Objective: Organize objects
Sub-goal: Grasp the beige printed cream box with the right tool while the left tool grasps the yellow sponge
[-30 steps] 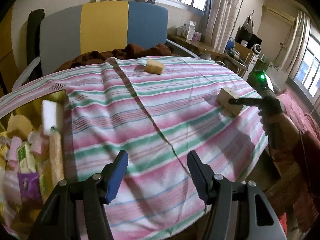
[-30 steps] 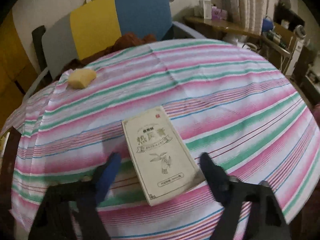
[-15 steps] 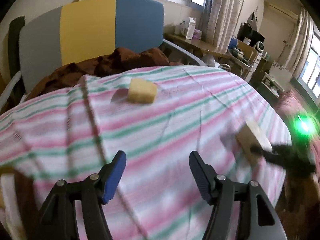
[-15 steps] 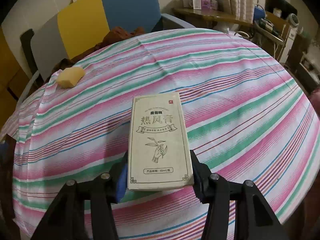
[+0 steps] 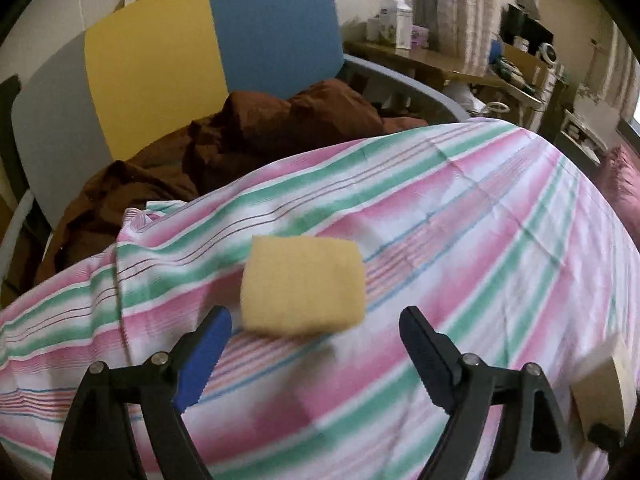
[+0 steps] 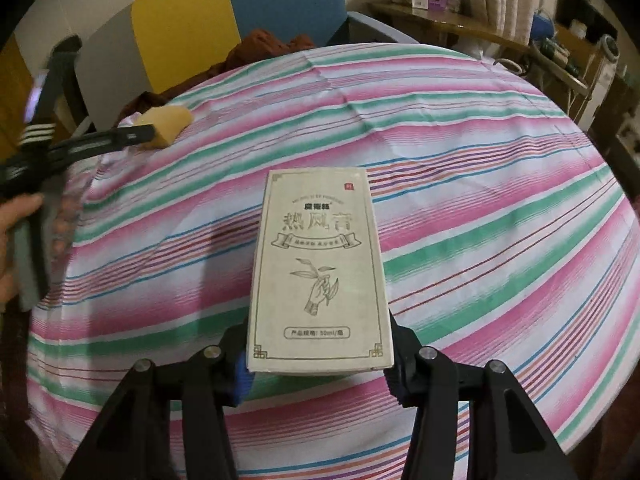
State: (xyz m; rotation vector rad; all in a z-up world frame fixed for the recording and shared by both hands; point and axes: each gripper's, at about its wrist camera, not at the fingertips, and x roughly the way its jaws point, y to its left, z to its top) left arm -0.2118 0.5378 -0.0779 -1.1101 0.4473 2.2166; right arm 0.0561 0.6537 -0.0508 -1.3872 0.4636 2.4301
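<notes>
A yellow sponge block lies on the striped tablecloth near the far edge. My left gripper is open, its fingers just short of the sponge on either side. The sponge also shows in the right wrist view, with the left gripper's fingers beside it. My right gripper is shut on a beige printed box, held at its near end. The box's corner shows at the left wrist view's lower right.
A grey, yellow and blue chair back stands behind the table with brown cloth piled on the seat. A cluttered wooden side desk runs along the back right. The round table's edge curves away on the right.
My left gripper has moved forward to the sponge, which is now close between its open fingers. My right gripper stays shut on the box, which it took hold of after one second ago.
</notes>
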